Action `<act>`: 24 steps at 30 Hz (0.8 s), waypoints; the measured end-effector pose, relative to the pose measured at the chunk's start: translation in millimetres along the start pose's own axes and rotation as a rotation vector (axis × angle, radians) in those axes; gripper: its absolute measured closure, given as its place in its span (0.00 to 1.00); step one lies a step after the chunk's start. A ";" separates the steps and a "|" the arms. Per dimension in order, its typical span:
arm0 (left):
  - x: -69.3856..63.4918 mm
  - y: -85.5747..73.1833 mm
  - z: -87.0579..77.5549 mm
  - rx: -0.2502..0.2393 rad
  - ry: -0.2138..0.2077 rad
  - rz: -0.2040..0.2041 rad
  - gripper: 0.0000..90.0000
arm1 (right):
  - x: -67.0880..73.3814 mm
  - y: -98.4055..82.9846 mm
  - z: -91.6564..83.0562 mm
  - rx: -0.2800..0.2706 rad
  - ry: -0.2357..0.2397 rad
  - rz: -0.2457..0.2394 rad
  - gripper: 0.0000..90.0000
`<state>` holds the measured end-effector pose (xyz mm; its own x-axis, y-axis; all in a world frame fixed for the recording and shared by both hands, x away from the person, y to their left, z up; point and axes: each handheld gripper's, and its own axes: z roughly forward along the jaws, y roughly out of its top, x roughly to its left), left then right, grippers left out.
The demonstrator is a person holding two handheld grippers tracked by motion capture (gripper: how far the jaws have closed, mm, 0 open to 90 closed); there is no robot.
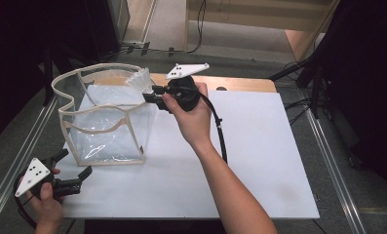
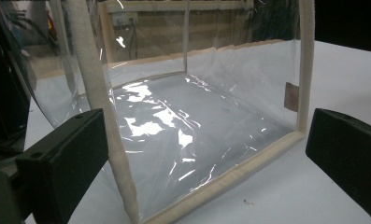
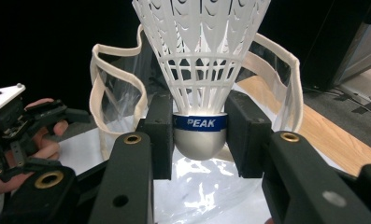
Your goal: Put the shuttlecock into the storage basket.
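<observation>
Right gripper (image 3: 199,135) jaws clamped on the grey base of a white plastic shuttlecock (image 3: 200,70), blue "PEAK" band, skirt up, held over the far rim of a clear plastic bag (image 1: 106,119) with cream trim standing open on the white table (image 1: 259,161). Left gripper (image 1: 76,173) jaws wide apart, holding nothing, just beside the bag's near-left corner.

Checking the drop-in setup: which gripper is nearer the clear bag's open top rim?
Right. The right gripper, shut on the shuttlecock, is held at the rim of the clear bag at its far right corner. The left gripper sits low by the bag's near bottom corner, open.
</observation>
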<state>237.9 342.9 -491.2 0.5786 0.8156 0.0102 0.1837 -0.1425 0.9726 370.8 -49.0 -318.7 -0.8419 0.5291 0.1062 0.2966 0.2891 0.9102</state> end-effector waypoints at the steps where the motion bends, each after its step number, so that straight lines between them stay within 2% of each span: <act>1: 0.2 0.0 0.0 0.000 -0.001 0.000 0.00 | -0.3 0.4 0.9 -0.002 -0.002 0.004 0.70; 11: 1.9 0.0 -1.3 -0.009 0.006 -0.015 0.00 | -6.4 6.6 10.8 -0.019 -0.020 0.008 0.69; 13: 2.0 0.0 -1.3 -0.009 0.006 -0.014 0.00 | -7.1 7.7 12.9 -0.016 -0.023 0.008 0.67; 16: 2.3 0.1 -1.2 -0.010 0.006 -0.013 0.00 | -6.6 8.1 17.1 -0.007 -0.022 0.002 0.46; 19: 2.2 0.0 -1.3 -0.010 0.005 -0.014 0.00 | -5.5 6.8 16.2 -0.017 -0.023 -0.014 0.31; 24: 2.5 0.0 -1.4 -0.008 0.003 -0.012 0.00 | -6.5 4.7 7.5 -0.036 -0.013 -0.015 0.20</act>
<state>238.2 345.7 -490.8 0.5736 0.8192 -0.0010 0.1845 -0.1280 0.9745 381.0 -45.1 -318.2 -0.8401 0.5353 0.0880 0.2677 0.2681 0.9254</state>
